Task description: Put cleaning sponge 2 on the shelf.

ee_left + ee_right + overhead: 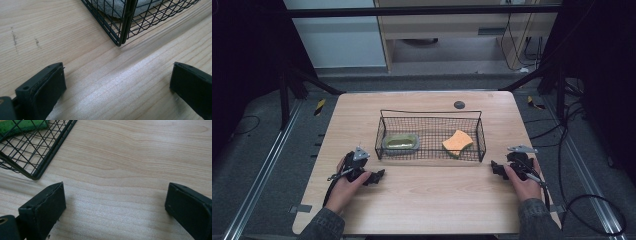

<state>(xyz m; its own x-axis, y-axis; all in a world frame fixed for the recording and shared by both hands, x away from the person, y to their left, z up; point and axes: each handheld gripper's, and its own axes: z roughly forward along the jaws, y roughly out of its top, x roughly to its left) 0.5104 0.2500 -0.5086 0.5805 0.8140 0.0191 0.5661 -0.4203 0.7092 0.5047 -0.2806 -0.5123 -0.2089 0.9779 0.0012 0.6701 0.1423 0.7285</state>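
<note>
Wooden bench [422,200] carries a wire basket [430,114] holding an orange sponge [457,141], up-left of the nearer right hand-held gripper [495,168]; both it and the left hand-held gripper [379,174] stand open, empty.

Overhead view faces forward-down; gripper views (close, low) share basket [430,134] corners.

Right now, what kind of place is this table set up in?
Probably a lab or recording workspace, not a kitchen: a wooden table holding a wire basket stands between metal floor rails, with loose cables on the grey floor.
</note>
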